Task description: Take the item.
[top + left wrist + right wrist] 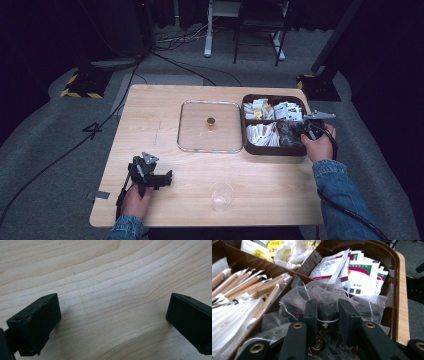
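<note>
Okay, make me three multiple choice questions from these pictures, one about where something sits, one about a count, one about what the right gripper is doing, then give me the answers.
1. Where does the clear plastic cup stand?
A. On the glass lid
B. Near the table's front edge, between the two hands
C. Inside the brown box

2. How many compartments does the brown box have?
A. Two
B. Four
C. Six

3. What is the right gripper doing?
A. Hanging open above bare wood
B. Closing on a mesh tea bag in the box
C. Lifting the glass lid

Answers:
1 B: the high view shows the cup on the table, in front of the glass lid.
2 B: dividers split the box into four.
3 B: the right gripper view shows its jaws pinching a tea bag; the left gripper is the one open over bare wood.
</note>
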A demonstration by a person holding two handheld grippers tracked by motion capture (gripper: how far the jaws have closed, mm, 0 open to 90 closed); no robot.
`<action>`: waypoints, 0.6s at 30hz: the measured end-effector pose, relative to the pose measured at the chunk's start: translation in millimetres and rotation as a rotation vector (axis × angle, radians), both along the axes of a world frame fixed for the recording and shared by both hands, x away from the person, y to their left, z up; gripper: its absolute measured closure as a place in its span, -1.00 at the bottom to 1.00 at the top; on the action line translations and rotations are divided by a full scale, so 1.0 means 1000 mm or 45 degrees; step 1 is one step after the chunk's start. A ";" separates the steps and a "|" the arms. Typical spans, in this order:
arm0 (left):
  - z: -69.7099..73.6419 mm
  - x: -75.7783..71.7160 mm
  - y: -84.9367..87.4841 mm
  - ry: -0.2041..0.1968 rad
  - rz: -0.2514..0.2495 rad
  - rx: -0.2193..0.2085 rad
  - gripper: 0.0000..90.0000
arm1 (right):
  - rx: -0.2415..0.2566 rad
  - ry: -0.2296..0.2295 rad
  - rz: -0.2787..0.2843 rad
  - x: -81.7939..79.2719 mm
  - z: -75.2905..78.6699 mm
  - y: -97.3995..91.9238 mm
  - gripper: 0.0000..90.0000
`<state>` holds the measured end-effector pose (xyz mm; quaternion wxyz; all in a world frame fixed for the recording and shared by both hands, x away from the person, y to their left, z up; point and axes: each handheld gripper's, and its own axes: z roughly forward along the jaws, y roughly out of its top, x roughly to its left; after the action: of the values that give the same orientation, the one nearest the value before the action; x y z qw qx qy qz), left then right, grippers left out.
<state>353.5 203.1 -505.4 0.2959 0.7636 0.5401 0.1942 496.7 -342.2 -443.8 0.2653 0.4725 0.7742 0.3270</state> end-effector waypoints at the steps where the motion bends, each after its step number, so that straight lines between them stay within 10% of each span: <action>1: 0.000 0.000 0.000 0.000 0.002 -0.003 -1.00 | 0.005 -0.006 0.004 -0.001 0.001 0.000 0.61; 18: 0.000 0.000 0.000 0.000 0.002 0.000 -1.00 | 0.175 -0.098 0.092 -0.020 0.039 0.001 0.72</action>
<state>353.5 203.0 -505.4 0.2957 0.7632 0.5406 0.1946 476.6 -341.5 -404.7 0.2500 0.4485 0.7556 0.4067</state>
